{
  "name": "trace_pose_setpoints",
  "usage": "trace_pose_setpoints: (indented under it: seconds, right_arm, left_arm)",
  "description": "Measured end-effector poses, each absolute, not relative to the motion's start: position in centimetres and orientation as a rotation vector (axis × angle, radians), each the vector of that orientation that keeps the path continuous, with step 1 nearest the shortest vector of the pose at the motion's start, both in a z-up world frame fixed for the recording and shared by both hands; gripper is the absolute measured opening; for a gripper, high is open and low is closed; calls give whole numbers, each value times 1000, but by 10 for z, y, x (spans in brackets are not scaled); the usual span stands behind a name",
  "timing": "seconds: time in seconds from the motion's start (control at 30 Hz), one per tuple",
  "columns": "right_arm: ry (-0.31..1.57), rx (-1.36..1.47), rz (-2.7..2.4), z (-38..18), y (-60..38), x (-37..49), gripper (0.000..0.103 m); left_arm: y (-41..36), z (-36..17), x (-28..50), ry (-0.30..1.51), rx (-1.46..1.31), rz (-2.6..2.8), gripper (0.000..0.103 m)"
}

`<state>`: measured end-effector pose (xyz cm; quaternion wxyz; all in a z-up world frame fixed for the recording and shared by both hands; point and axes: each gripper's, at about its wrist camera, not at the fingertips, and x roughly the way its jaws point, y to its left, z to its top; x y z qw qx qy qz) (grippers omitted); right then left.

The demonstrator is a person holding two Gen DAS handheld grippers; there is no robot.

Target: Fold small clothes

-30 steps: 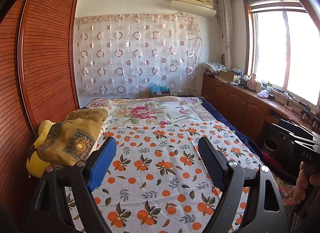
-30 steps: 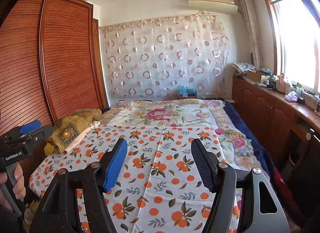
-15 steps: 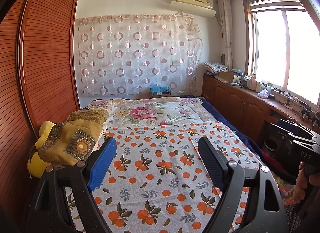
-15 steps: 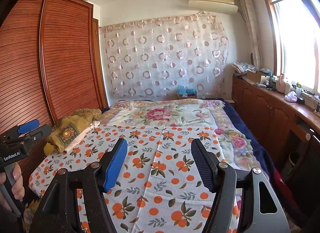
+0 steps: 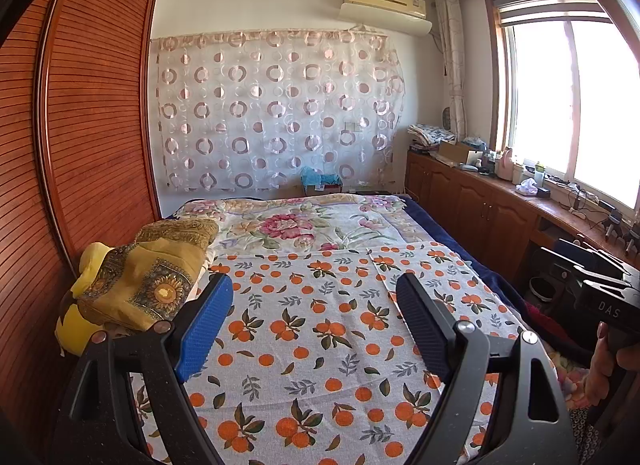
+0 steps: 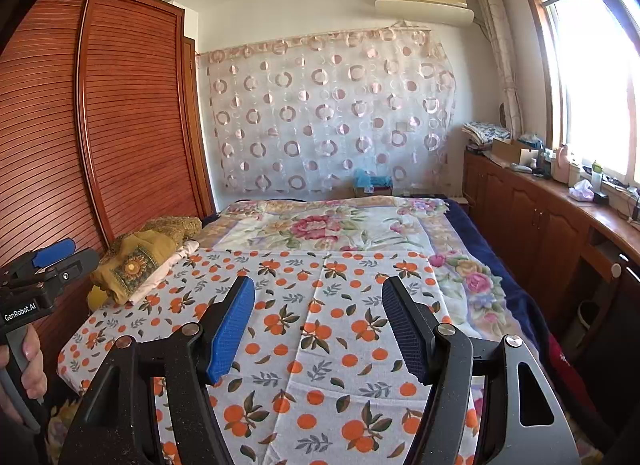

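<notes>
A crumpled pile of small clothes (image 5: 148, 285), mustard yellow with a sunflower print over a bright yellow piece, lies at the bed's left edge by the wardrobe; it also shows in the right wrist view (image 6: 140, 261) with a white piece under it. My left gripper (image 5: 316, 289) is open and empty above the orange-print sheet (image 5: 320, 329), just right of the pile. My right gripper (image 6: 318, 289) is open and empty above the sheet (image 6: 320, 329), further right. Each gripper shows at the edge of the other's view.
A red slatted wardrobe (image 5: 92, 137) stands close along the bed's left side. A floral blanket (image 5: 304, 225) covers the far half of the bed. Wooden cabinets (image 5: 492, 217) with clutter run under the window on the right. A patterned curtain (image 5: 276, 113) hangs at the back.
</notes>
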<state>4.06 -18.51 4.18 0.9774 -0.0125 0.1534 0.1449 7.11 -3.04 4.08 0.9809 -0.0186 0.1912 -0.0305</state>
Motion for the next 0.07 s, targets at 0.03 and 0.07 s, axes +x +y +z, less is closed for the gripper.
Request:
trace_pose_setpoints:
  seconds: [0.03,0.07]
  right_arm:
    - [309,-25,292,42,-185,41,68]
    - [309,-23,291,42,-185,41,68]
  left_arm:
    - [-31,40,71,384,-38,-62,84]
    - [-31,40,71,384,-37,-62,84]
